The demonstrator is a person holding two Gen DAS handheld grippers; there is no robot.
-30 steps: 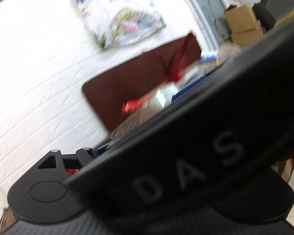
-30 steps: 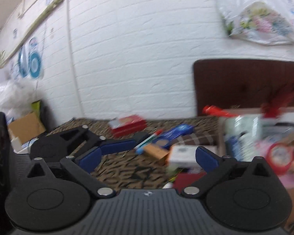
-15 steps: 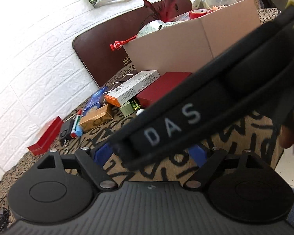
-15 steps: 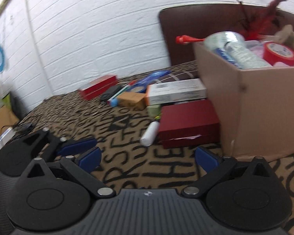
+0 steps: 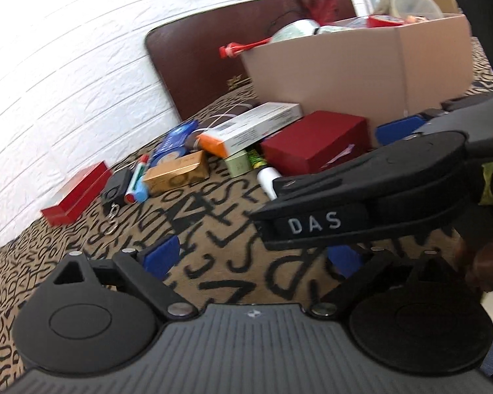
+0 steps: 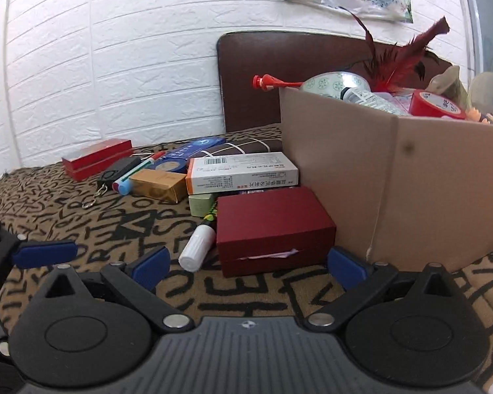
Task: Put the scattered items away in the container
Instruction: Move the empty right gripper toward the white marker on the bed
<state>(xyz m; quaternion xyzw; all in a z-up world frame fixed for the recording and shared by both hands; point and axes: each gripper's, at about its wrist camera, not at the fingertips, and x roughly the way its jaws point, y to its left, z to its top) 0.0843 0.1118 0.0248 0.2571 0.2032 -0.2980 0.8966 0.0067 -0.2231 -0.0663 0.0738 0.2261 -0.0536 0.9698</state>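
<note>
Both grippers, left gripper (image 5: 251, 259) and right gripper (image 6: 248, 261), spread wide, empty. Dark red rectangular cardboard box (image 6: 272, 226) beside tan cardboard carton (image 6: 410, 177) – looks stiff, light; pinch long sides.

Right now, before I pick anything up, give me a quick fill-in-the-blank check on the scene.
1. The dark red box sits beside the ___ box.
2. The right gripper is ___ and holds nothing.
3. The white-capped bottle lies on its ___.
4. The feather sticking out of the container is ___.

Missing words: cardboard; open; side; red
</note>
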